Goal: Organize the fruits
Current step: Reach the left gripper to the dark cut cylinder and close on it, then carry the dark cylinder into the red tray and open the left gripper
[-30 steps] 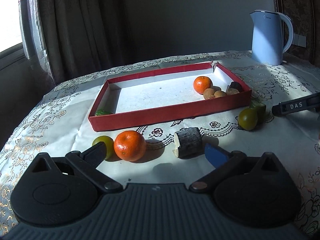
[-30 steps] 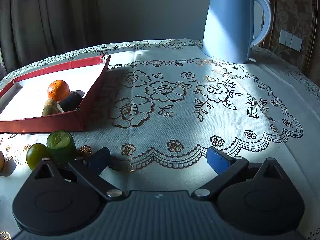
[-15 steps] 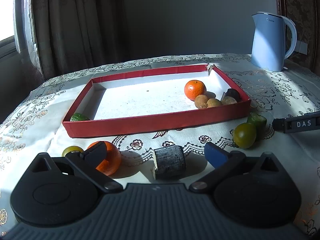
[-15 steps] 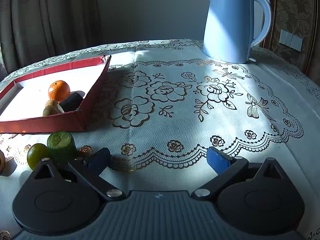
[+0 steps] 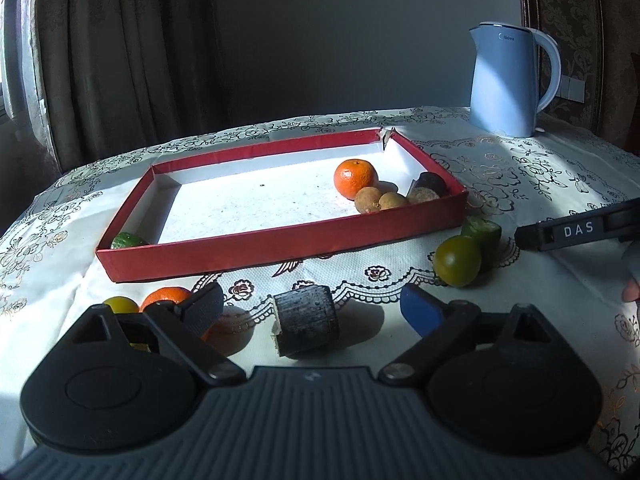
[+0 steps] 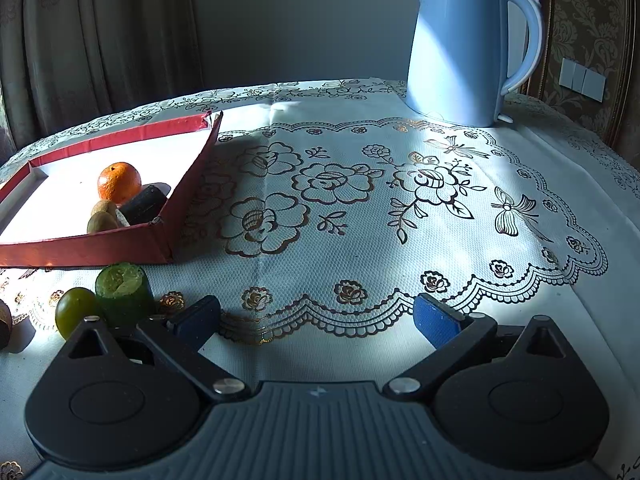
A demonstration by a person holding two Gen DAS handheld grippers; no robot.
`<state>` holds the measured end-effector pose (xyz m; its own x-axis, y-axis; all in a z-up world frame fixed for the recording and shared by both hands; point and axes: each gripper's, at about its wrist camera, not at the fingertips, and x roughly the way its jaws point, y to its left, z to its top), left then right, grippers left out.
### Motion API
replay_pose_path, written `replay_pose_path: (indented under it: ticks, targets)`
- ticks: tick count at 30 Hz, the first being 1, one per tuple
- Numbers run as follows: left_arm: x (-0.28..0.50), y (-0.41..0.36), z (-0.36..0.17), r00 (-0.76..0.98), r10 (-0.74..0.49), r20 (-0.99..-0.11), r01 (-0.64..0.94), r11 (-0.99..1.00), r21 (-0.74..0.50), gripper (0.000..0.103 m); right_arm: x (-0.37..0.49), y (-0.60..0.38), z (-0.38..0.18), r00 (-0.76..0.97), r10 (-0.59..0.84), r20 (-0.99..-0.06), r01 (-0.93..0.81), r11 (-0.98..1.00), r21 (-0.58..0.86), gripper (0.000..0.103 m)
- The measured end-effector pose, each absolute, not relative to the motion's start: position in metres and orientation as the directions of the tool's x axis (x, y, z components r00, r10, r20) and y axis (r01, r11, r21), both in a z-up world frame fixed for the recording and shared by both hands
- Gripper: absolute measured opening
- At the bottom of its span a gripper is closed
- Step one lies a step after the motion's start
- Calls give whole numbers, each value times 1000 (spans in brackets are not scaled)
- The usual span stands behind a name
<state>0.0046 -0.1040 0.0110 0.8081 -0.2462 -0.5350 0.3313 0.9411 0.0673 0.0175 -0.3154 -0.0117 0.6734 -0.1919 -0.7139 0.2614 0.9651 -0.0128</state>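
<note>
A red tray [image 5: 280,236] holds an orange [image 5: 355,178], two brown fruits [image 5: 380,200], a dark piece [image 5: 432,182] and a green piece [image 5: 126,240]. My left gripper [image 5: 312,308] is open; a dark cut cylinder [image 5: 306,320] lies on the cloth between its fingers. An orange [image 5: 166,296] and a yellow fruit [image 5: 120,305] lie behind its left finger. A green round fruit [image 5: 458,261] and a green cut piece [image 5: 480,232] lie right of the tray. My right gripper [image 6: 316,320] is open and empty, with those green fruits [image 6: 120,288] at its left.
A light blue kettle [image 6: 464,48] stands at the back right on the flowered tablecloth [image 6: 360,200]. Curtains hang behind the table. The right gripper's finger marked DAS [image 5: 576,230] shows at the right in the left wrist view.
The left gripper has moved right and forward; the dark cylinder now lies between its fingers, and the orange has slipped behind the left finger. The right gripper has barely moved.
</note>
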Motion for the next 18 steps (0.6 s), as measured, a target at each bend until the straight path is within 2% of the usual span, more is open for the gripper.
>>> replay_pose_path:
  ticks: [2, 4, 5, 7, 9, 13, 18]
  targets:
    - [10, -101, 8, 788, -261, -558, 334, 942, 32, 81, 17, -315, -12, 674, -192, -714, 262, 965, -12, 103]
    - [13, -98, 6, 772, -277, -572, 338, 941, 1, 66, 17, -316, -12, 674, -192, -714, 261, 965, -13, 103]
    - [14, -97, 6, 766, -282, -578, 341, 940, -7, 62, 17, -316, -12, 674, -192, -714, 261, 965, -12, 103]
    - [16, -98, 4, 755, -287, -589, 347, 938, -12, 43, 17, -316, -12, 674, -192, -714, 261, 965, -12, 103]
    - [16, -98, 4, 754, -287, -591, 347, 938, -14, 42, 17, -316, -12, 674, -191, -714, 261, 965, -12, 103]
    - [15, -96, 4, 754, -289, -589, 345, 939, -19, 31, 17, -316, -12, 674, -191, -714, 261, 965, -12, 103]
    - [13, -93, 9, 765, -297, -572, 341, 940, -32, 30, 17, -316, -11, 675, -190, -713, 262, 965, -9, 103]
